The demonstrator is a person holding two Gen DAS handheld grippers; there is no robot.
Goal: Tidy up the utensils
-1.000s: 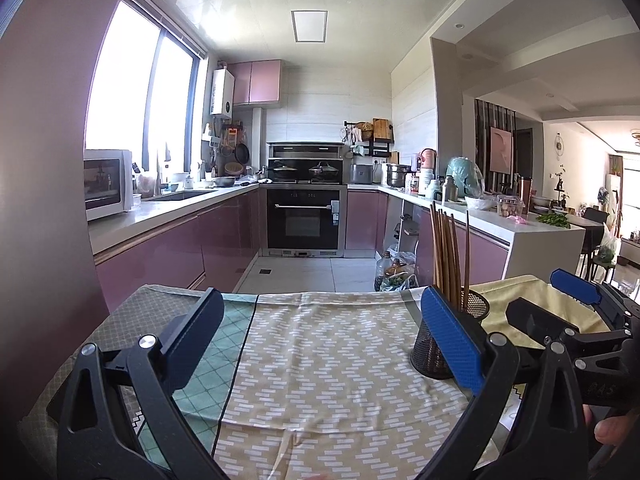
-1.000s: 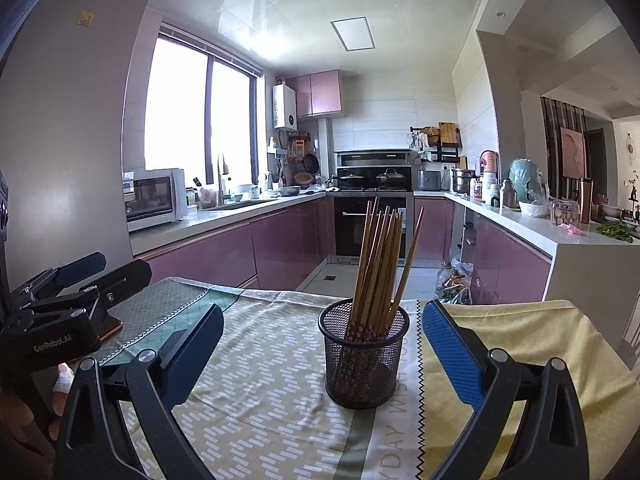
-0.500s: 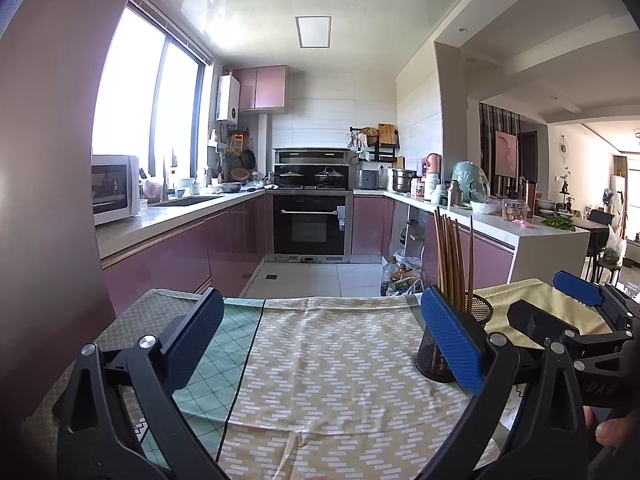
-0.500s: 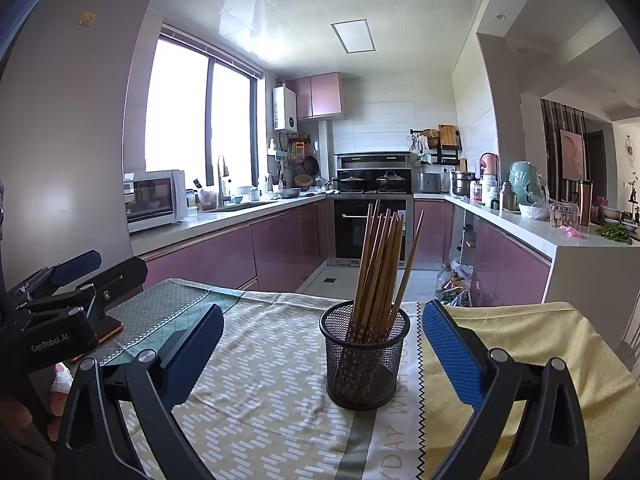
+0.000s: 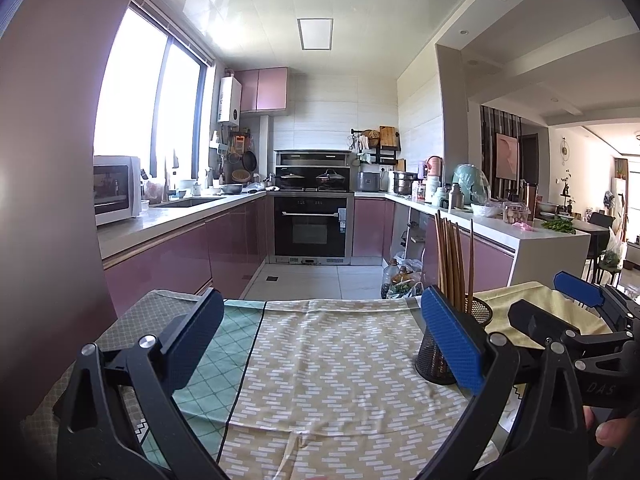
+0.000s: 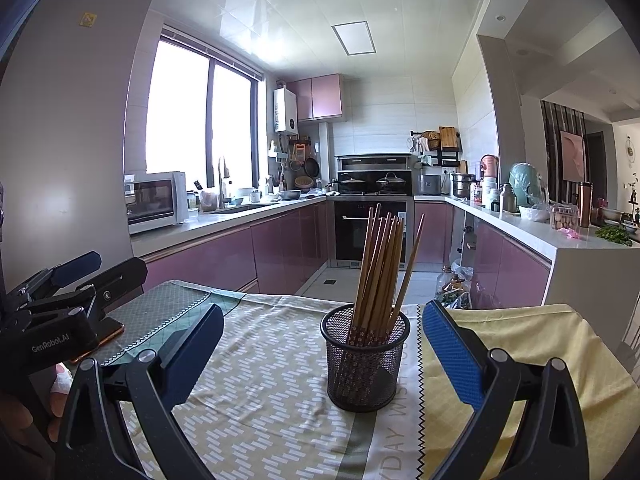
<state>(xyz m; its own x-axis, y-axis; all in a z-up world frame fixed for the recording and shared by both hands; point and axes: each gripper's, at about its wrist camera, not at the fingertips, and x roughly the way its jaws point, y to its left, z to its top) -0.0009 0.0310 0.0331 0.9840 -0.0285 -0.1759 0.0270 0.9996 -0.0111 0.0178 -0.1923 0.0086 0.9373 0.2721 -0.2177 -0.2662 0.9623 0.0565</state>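
A black mesh holder [image 6: 366, 360] stands on the patterned tablecloth [image 6: 260, 380] with several wooden chopsticks [image 6: 380, 264] upright in it. My right gripper [image 6: 320, 344] is open and empty, its blue pads either side of the holder and a little short of it. In the left wrist view the holder [image 5: 436, 356] sits behind the right pad, and my left gripper [image 5: 318, 338] is open and empty over bare cloth. The right gripper also shows at the right edge of the left wrist view [image 5: 560, 304]. The left gripper also shows at the left edge of the right wrist view [image 6: 104, 268].
The table's far edge [image 5: 320, 301] drops to the kitchen floor. A yellow cloth [image 6: 520, 328] covers the right part of the table. Pink cabinets, an oven [image 5: 312, 228] and a cluttered counter [image 6: 532, 224] lie beyond. A tall fridge [image 6: 60, 140] stands to the left.
Both cameras have tilted or drawn back slightly, so the kitchen sits a little lower in view. The holder and chopsticks have not moved. Both grippers stay open.
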